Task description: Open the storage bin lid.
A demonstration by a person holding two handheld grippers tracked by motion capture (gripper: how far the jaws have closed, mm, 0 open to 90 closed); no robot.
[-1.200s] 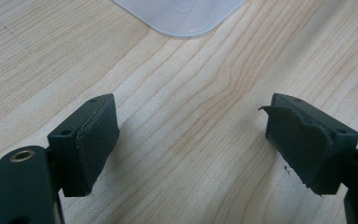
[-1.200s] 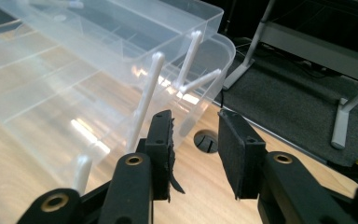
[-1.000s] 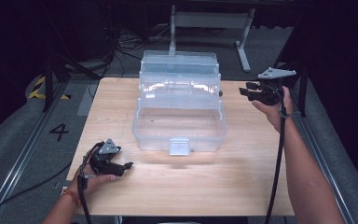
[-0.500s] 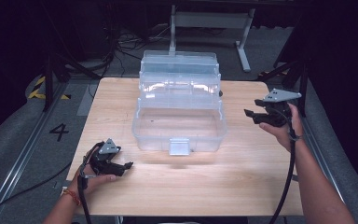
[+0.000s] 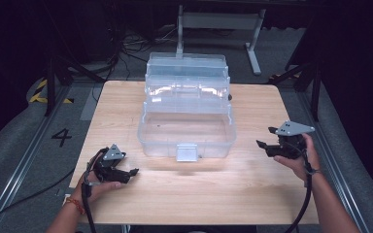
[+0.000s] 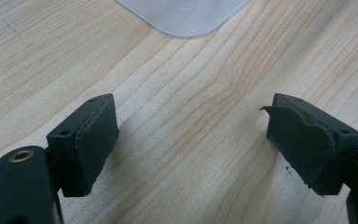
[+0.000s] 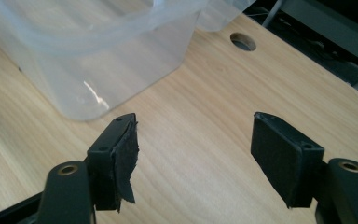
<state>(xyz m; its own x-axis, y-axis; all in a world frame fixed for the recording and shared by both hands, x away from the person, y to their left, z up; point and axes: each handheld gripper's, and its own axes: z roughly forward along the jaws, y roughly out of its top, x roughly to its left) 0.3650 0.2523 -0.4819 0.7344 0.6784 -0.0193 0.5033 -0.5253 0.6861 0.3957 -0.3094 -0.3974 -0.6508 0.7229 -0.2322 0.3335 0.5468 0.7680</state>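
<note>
A clear plastic box (image 5: 187,116) stands at the middle of a pale wood-grain table (image 5: 184,194), its lid tipped back toward 12 o'clock and its stepped trays raised behind the deep, rounded-corner base; a small frosted latch (image 5: 186,152) hangs on the front wall at 6 o'clock. What lies inside is hard to make out through the glare on the plastic, apart from a tiny dark speck on the floor of the base. The left gripper (image 5: 126,173) rests low near the table's 7 o'clock corner, held in the left hand (image 5: 97,182), grey three-cornered plate on top, its jaws spread apart with bare wood between them. In the left gripper view the pads (image 6: 93,144) are matte black rubber, the far one torn and ragged along its edge, and a rounded white corner of the box is cut off at the top. The right gripper (image 5: 267,141) hovers at about 4 o'clock, well apart from the box, in the right hand (image 5: 298,160); its jaws are also released and hold nothing. In the right gripper view one pad (image 7: 123,158) has a peeling flap at its lower end, the box's translucent corner sits just beyond it, and a round hole (image 7: 243,41) pierces the tabletop farther off. A painted "4" (image 5: 61,137) reads on the grey floor at 9 o'clock, beside yellow-and-black hazard tape (image 5: 41,92). Cables and a metal stand fade into the dark at 12 o'clock.
</note>
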